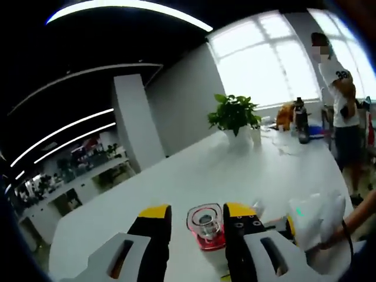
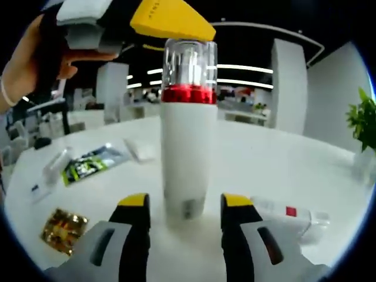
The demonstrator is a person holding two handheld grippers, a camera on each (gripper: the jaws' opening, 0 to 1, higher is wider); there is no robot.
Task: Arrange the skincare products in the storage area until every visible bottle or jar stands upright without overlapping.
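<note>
A white bottle (image 2: pixel 187 147) with a red collar and a clear cap stands upright on the white table (image 2: pixel 264 158). Its base sits between the tips of my right gripper (image 2: pixel 185 202), which is open with a small gap on each side. Seen from above, the clear cap (image 1: pixel 207 226) lies between the yellow-tipped fingers of my left gripper (image 1: pixel 198 212), also open, close to the right-hand finger. My left gripper's yellow fingertip (image 2: pixel 170 20) hangs just over the cap in the right gripper view. A small clear bottle with a red label (image 2: pixel 291 212) lies on its side to the right.
Flat sachets lie left of the bottle: a green-black one (image 2: pixel 94 161), a gold foil one (image 2: pixel 61 226), a white one (image 2: pixel 138 150) and a clear tube (image 2: pixel 50 170). A potted plant (image 1: pixel 235 114), a dark bottle (image 1: pixel 301 120) and a standing person (image 1: pixel 341 100) are at the table's far end.
</note>
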